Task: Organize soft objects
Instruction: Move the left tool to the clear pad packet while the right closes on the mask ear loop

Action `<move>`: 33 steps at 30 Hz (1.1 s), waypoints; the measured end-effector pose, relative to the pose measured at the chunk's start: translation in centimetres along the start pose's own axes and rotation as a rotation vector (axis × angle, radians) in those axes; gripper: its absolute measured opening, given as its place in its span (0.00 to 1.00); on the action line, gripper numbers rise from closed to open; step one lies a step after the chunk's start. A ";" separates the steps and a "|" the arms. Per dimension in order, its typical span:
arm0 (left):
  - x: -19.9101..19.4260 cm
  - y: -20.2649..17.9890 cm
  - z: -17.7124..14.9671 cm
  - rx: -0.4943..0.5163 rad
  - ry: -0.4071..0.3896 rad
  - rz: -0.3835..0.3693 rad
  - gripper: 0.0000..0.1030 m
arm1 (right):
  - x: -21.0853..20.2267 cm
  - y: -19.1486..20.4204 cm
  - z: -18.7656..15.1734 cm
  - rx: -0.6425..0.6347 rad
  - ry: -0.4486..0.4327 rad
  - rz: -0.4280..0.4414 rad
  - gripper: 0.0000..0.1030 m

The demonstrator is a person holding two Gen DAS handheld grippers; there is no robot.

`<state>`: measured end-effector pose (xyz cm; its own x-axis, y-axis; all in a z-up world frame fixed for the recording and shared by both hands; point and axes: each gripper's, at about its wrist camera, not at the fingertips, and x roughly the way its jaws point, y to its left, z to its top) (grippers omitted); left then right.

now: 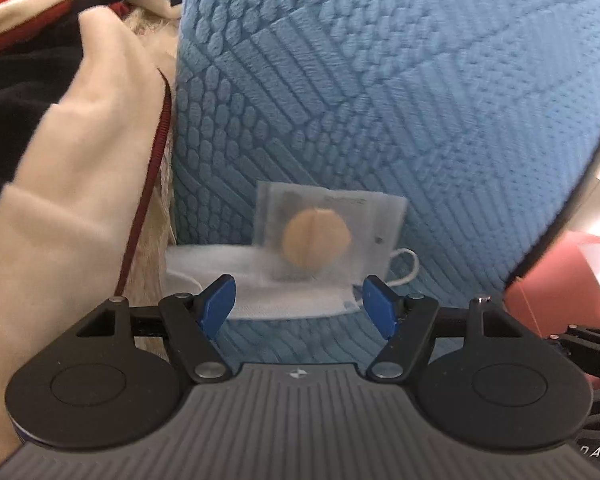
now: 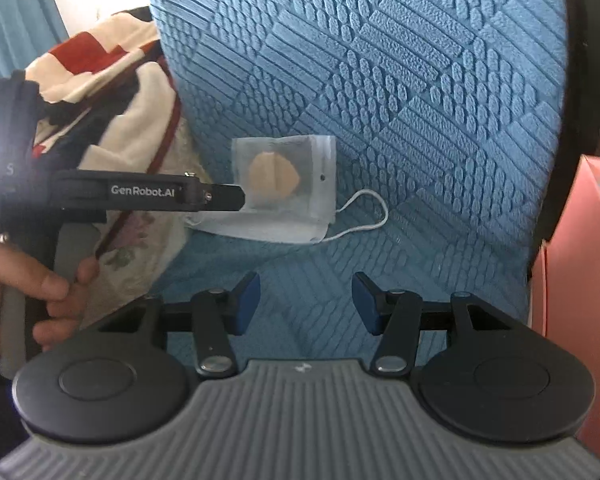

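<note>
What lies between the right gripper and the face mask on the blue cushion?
Only bare blue cushion separates the right gripper from the face mask, as the right wrist view shows.

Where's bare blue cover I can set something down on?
Free: the blue cover right of the face mask and its ear loop, up to the pink box, plus the strip below the mask. Crowded: the clothes pile on the left.

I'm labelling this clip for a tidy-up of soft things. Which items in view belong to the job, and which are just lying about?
Job:
- clear pouch holding a tan pad
- white face mask under it
- left gripper, open, nearest them
- right gripper, open

Lying about:
- blue textured cover
- heap of clothes
- pink box
</note>
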<state>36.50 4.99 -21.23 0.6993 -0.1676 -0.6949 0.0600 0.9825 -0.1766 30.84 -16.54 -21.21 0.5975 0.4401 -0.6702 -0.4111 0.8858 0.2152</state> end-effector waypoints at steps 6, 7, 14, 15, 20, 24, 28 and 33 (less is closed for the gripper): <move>2.2 1.2 1.1 -0.011 -0.010 -0.007 0.73 | 3.2 -2.1 2.0 -0.010 -0.003 -0.052 0.48; 2.3 1.3 1.2 -0.010 -0.014 -0.011 0.73 | 3.7 -2.5 2.4 -0.002 -0.004 -0.058 0.47; 3.9 1.0 1.3 0.009 -0.031 -0.010 0.73 | 7.2 -5.0 4.5 0.073 0.033 -0.075 0.28; 4.1 0.9 1.4 0.015 -0.030 0.000 0.73 | 7.6 -5.2 4.6 0.084 0.039 -0.078 0.26; 5.3 0.8 1.4 0.038 -0.032 0.029 0.73 | 9.7 -6.3 5.1 0.129 0.064 -0.108 0.24; 6.2 0.9 1.0 0.048 -0.026 0.020 0.82 | 10.6 -7.1 5.1 0.157 0.076 -0.085 0.24; 7.2 1.7 0.8 0.050 -0.020 0.033 0.86 | 11.3 -7.7 4.9 0.162 0.087 -0.073 0.15; 7.9 2.1 0.8 0.030 -0.022 0.024 0.88 | 11.7 -8.4 4.9 0.159 0.079 -0.053 0.04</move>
<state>42.74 5.77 -26.53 0.7164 -0.1425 -0.6830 0.0640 0.9882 -0.1391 44.68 -18.10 -27.34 0.5567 0.3852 -0.7360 -0.2632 0.9221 0.2835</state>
